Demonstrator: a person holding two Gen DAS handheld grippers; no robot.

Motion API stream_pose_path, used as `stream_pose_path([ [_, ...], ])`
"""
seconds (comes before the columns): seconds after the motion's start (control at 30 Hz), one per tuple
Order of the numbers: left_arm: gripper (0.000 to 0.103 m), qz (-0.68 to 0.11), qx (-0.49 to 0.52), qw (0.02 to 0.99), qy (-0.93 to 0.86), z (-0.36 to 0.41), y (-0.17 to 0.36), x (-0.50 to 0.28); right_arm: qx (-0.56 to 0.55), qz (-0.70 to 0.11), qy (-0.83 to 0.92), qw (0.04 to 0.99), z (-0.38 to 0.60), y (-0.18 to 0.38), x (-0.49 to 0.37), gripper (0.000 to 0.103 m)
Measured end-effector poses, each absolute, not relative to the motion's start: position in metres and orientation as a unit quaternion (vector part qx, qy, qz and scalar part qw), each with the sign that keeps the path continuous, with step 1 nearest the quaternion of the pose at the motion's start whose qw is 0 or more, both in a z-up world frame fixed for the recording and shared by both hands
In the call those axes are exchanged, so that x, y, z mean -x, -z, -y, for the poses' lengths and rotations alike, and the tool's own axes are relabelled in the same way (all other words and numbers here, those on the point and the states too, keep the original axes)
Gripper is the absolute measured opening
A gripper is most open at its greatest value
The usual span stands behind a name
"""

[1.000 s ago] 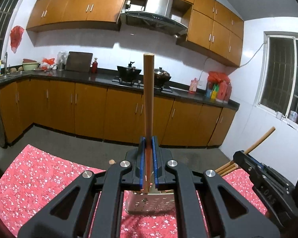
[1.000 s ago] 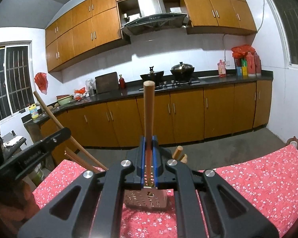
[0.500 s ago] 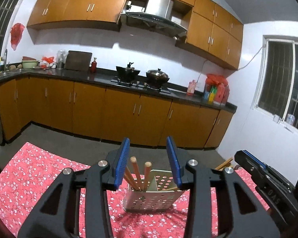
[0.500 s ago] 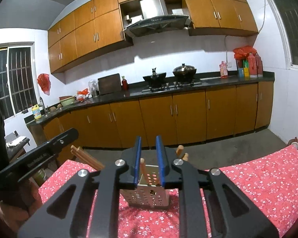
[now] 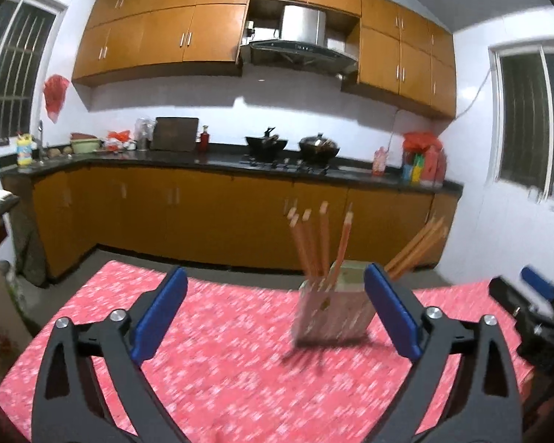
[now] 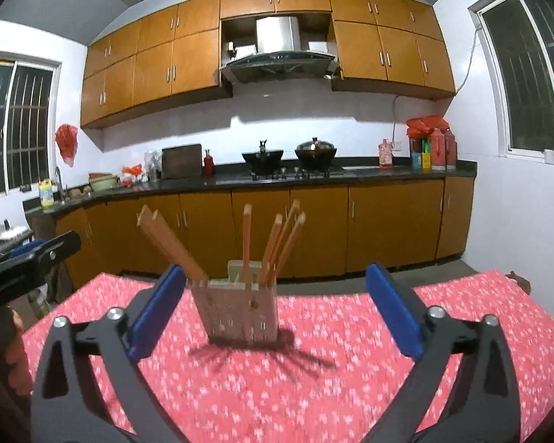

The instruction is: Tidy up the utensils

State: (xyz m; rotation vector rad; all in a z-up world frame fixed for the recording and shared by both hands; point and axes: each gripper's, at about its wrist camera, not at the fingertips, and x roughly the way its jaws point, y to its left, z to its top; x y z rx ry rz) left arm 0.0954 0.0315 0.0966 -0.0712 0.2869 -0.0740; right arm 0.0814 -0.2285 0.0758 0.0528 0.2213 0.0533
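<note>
A perforated metal utensil holder (image 5: 332, 313) stands on the red floral tablecloth (image 5: 221, 350); it also shows in the right wrist view (image 6: 240, 313). Several wooden chopsticks (image 5: 319, 240) stand in it, some leaning out to the side (image 6: 170, 245). My left gripper (image 5: 273, 313) is wide open and empty, pulled back from the holder, which sits near its right finger. My right gripper (image 6: 275, 312) is wide open and empty, with the holder between its fingers but farther off. The right gripper shows at the left view's right edge (image 5: 535, 302).
The table's far edge (image 6: 314, 288) drops to a grey floor. Behind it runs a kitchen counter (image 6: 277, 181) with brown cabinets, a stove with two pots (image 6: 288, 155), bottles and a sink at the left.
Both grippers held a wooden chopstick upright a second ago. They opened, dropping the sticks into the holder, then opened wider and pulled back from it.
</note>
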Motion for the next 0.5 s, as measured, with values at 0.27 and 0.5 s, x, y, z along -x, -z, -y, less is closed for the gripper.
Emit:
stream_pose_path([
  [0.27,0.101,-0.155,0.012,0.988,-0.002,-0.038,-0.053,-0.051,0.004,-0.133,-0.009,0.991,0.208,-0.029,-0.041,0.099],
  [0.5,0.101,-0.163,-0.002,0.987,-0.007,-0.038,-0.029,-0.029,0.002,-0.163,-0.007,0.987,0.207,0.0,-0.023,0.099],
])
